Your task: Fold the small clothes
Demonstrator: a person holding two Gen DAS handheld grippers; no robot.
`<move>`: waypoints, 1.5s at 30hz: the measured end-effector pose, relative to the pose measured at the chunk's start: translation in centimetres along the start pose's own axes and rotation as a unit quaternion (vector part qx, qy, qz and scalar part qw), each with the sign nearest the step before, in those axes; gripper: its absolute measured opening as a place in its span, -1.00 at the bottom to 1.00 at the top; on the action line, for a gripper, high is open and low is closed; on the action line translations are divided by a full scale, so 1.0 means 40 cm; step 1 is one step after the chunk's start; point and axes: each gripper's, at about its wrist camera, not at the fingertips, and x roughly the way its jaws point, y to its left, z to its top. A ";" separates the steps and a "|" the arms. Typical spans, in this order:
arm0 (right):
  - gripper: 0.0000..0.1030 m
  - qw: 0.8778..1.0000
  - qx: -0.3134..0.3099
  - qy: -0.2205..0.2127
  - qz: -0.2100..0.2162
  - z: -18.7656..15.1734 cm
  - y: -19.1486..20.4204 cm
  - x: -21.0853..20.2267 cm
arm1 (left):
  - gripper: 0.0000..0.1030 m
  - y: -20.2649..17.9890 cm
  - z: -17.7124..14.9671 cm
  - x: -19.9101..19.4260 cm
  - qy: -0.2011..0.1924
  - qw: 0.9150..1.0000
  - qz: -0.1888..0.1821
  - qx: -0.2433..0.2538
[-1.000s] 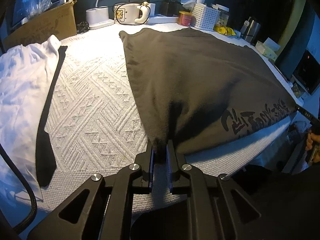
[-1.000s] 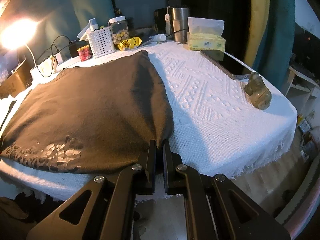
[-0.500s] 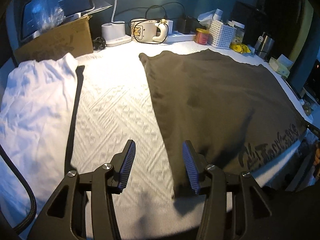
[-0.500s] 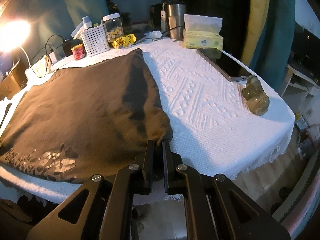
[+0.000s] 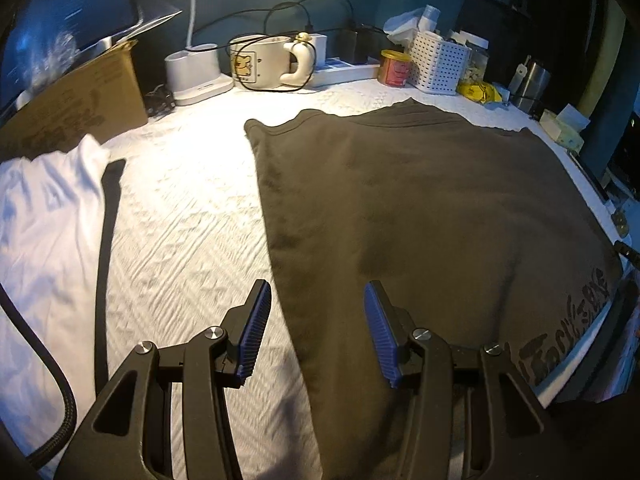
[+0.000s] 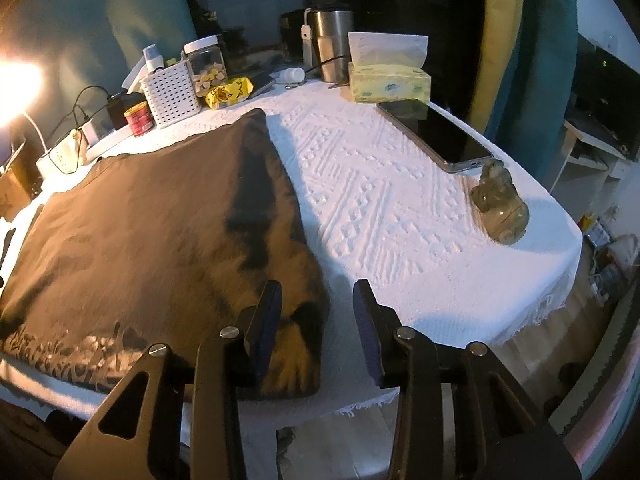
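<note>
A dark brown T-shirt lies flat on the white textured tablecloth, with printed lettering along its near edge. In the right wrist view the shirt fills the left half of the table. My left gripper is open and empty, raised over the shirt's near left edge. My right gripper is open and empty, over the shirt's near right corner.
A white garment with a black strip lies at the left. A cardboard box, mug, white basket and cables line the back. A phone, tissue box and green figurine sit at the right.
Both grippers have opened and let go of the shirt's near corners, the left one first, then the right. Both have lifted and drawn back a little. The shirt now lies flat.
</note>
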 end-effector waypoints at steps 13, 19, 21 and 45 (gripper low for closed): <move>-0.23 1.000 -0.010 0.016 -0.019 0.031 0.046 0.018 | -0.06 -0.014 0.051 0.044 -0.008 1.000 -0.008 0.026; -0.23 0.999 -0.012 0.022 -0.022 0.029 0.083 0.014 | -0.06 0.003 0.063 0.055 -0.013 1.000 -0.010 0.024; -0.23 0.999 -0.011 0.024 -0.022 0.022 0.091 0.004 | -0.06 0.007 0.064 0.055 -0.014 1.000 -0.018 0.021; 0.09 0.989 0.129 0.061 -0.039 -0.074 0.121 -0.056 | -0.06 0.060 0.113 0.084 -0.025 0.995 -0.086 0.040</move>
